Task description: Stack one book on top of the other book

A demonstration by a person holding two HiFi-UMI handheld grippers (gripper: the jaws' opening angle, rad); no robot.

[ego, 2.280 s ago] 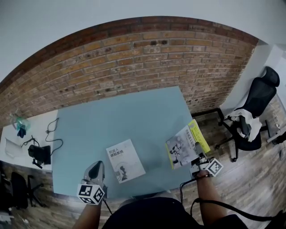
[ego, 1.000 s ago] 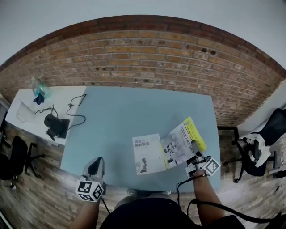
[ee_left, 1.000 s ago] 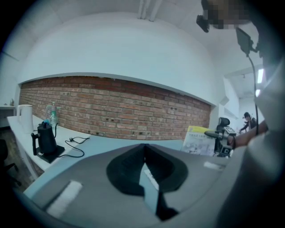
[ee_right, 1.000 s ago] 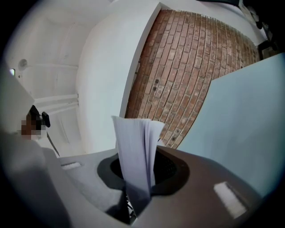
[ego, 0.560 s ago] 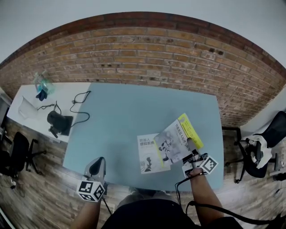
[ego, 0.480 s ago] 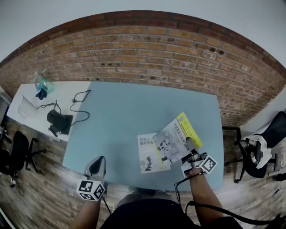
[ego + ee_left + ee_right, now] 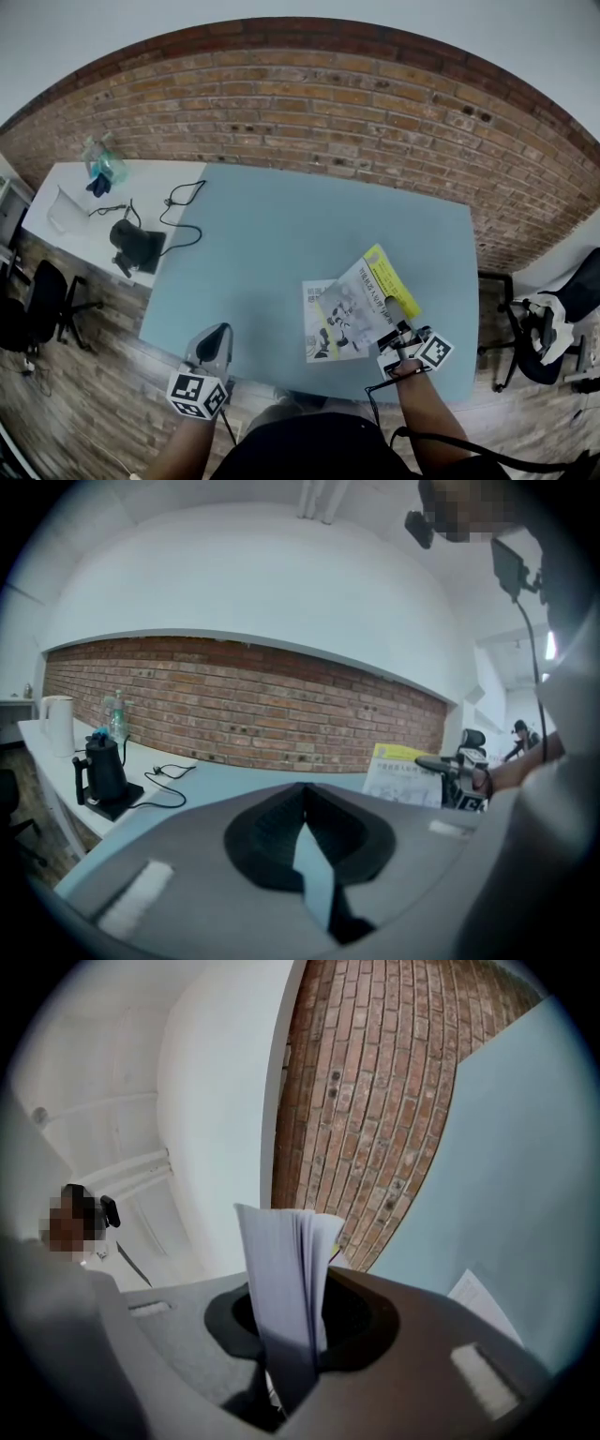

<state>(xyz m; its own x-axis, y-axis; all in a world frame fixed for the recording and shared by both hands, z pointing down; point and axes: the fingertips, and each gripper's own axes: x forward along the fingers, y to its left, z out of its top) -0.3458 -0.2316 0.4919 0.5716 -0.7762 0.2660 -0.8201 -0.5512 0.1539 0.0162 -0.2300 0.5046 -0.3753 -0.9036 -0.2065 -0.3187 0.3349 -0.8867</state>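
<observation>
A white book lies flat on the blue table, near its front edge. A second book, with a yellow band, hangs tilted over the white one and hides most of it. My right gripper is shut on the near edge of that second book. In the right gripper view its pages stand clamped between the jaws of the right gripper, with a corner of the white book below. My left gripper hovers at the table's front left, shut and empty.
A white side table at the left carries a black kettle, a cable and a bottle. A brick wall runs behind the table. An office chair stands at the right.
My right gripper has carried the yellow-banded book leftward, so it now covers far more of the white book. The left gripper has stayed where it was.
</observation>
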